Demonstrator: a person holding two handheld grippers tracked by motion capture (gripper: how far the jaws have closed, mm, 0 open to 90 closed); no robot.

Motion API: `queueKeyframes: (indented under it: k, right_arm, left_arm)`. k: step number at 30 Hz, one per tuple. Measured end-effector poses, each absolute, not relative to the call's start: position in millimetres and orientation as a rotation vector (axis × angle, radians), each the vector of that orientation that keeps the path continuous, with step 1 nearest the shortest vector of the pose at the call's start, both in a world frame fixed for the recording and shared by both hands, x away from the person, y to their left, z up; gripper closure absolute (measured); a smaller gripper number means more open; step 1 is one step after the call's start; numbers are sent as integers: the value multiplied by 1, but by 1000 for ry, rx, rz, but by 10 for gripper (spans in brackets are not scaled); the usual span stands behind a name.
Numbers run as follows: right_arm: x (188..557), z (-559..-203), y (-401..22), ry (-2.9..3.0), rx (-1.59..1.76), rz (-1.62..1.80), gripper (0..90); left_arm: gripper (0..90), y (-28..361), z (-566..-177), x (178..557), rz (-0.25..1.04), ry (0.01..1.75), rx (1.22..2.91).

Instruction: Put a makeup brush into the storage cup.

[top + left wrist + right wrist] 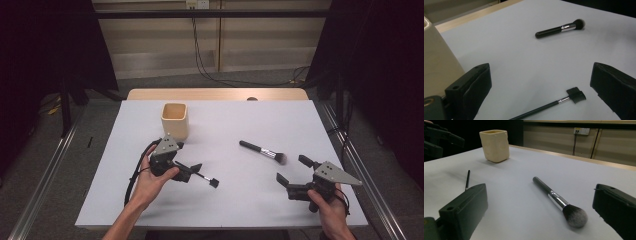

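Observation:
A black powder brush (262, 151) (560, 28) (556, 200) with a silver ferrule lies right of the table's middle, bristles toward the right. A thin brow brush (206, 177) (554, 103) (467, 180) with a small comb head lies near the front, left of centre. My left gripper (192, 172) (541, 75) is open low over the table, and the thin brush's handle lies between its jaws, untouched. My right gripper (294, 170) (540, 192) is open at the front right, its jaws either side of the powder brush's bristle end and apart from it.
A cream square cup (175, 120) (436, 62) (494, 145) stands upright behind the left gripper, close to its left jaw in the left gripper view. The white table (250, 205) has a wooden far edge. Cables hang along the back wall.

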State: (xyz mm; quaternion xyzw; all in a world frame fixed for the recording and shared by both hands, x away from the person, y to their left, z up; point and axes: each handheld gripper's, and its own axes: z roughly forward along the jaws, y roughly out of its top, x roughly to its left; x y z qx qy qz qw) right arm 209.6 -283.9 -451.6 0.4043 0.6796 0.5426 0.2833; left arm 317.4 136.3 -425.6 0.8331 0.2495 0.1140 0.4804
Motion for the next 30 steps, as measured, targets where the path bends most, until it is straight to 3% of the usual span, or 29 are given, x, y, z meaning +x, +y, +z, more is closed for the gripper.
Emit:
queueKeyframes:
  k: [30]
  right_arm:
    - [209,-452,-284,1830,1087,1451,0]
  left_arm:
    - [42,118,-422,342,123,524,2424]
